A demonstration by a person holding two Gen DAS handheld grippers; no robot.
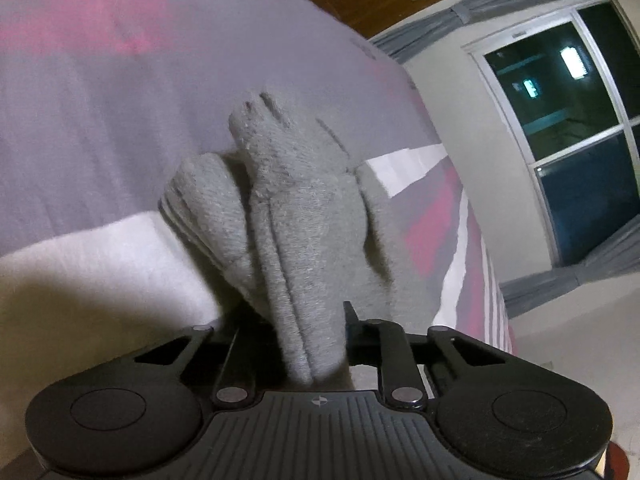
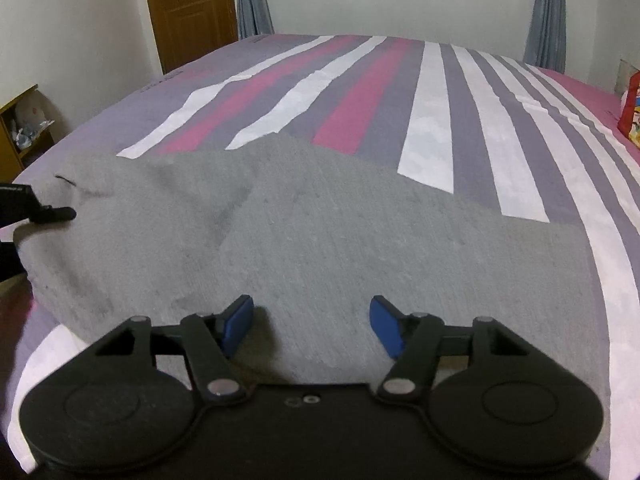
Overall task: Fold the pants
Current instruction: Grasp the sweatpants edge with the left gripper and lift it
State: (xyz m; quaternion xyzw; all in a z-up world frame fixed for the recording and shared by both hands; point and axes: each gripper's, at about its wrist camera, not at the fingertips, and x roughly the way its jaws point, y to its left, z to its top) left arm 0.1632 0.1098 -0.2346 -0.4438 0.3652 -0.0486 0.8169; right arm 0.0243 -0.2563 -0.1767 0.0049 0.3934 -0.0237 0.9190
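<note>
We see the left gripper (image 1: 308, 320) pinching a bunched fold of the grey pants (image 2: 320, 232) (spread on the striped bed (image 2: 436, 92)); the right gripper (image 2: 311, 320) hovers spread over their near edge.

The pants (image 2: 320, 232) are grey knit fabric with a slightly pilled surface, spread mostly flat across the near end of the striped bed (image 2: 436, 120), with a shallow crease running through the middle. At the bed's left edge one bunched end (image 1: 296, 216) is gathered into thick vertical folds, raised off the bed cover.
</note>
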